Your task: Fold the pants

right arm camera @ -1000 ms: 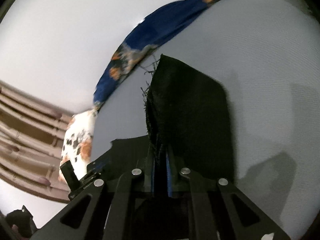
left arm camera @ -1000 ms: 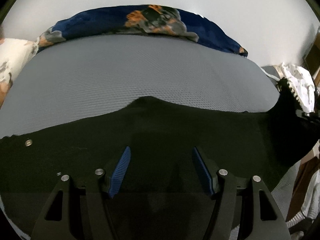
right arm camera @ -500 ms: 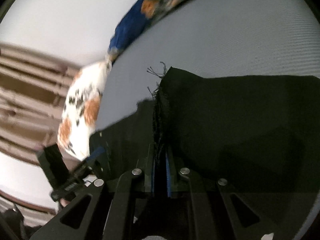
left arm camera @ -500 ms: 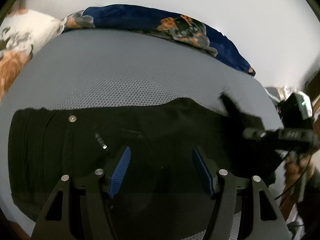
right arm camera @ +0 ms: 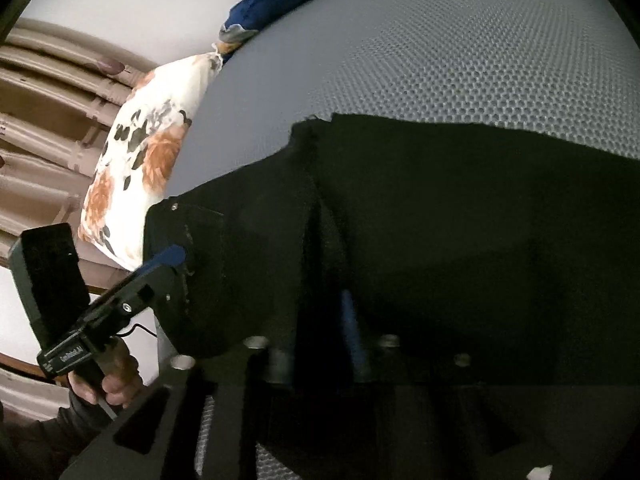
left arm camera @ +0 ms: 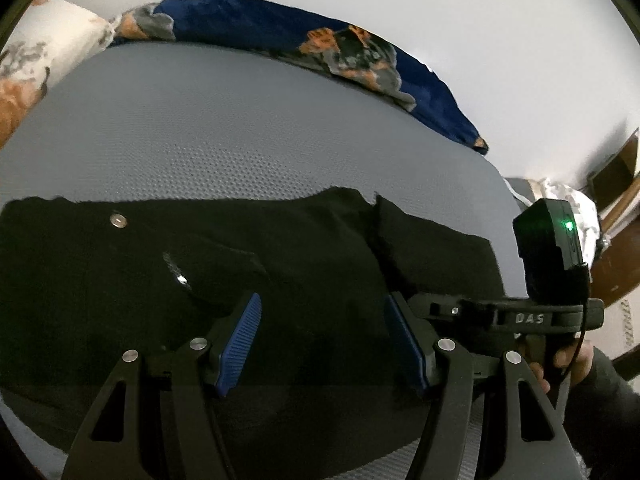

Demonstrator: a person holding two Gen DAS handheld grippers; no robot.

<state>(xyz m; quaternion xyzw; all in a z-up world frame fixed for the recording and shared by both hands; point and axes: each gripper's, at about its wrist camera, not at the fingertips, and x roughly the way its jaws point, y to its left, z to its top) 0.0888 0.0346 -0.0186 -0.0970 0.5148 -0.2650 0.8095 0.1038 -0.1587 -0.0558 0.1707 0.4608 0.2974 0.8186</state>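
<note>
Black pants (left arm camera: pixel 224 264) lie across a grey mesh mattress (left arm camera: pixel 224 128), with a metal waist button (left arm camera: pixel 119 221) at the left. A leg end is folded over them, its frayed hem (left arm camera: pixel 378 232) near the middle. My left gripper (left arm camera: pixel 320 332) is open just above the pants, its blue pads apart. My right gripper (right arm camera: pixel 320 320) has its jaws slightly apart over the folded leg end (right arm camera: pixel 460 216); whether it still pinches cloth is unclear. It also shows in the left wrist view (left arm camera: pixel 500 312).
A dark blue floral blanket (left arm camera: pixel 304 44) lies along the far edge by the white wall. A white and orange floral pillow (right arm camera: pixel 140 168) sits at the mattress end beside a brown headboard (right arm camera: pixel 44 128). Wooden furniture (left arm camera: pixel 616 248) stands at the right.
My right gripper carried the leg end across onto the waist part and laid it flat; its jaws have parted a little. My left gripper stayed open over the pants.
</note>
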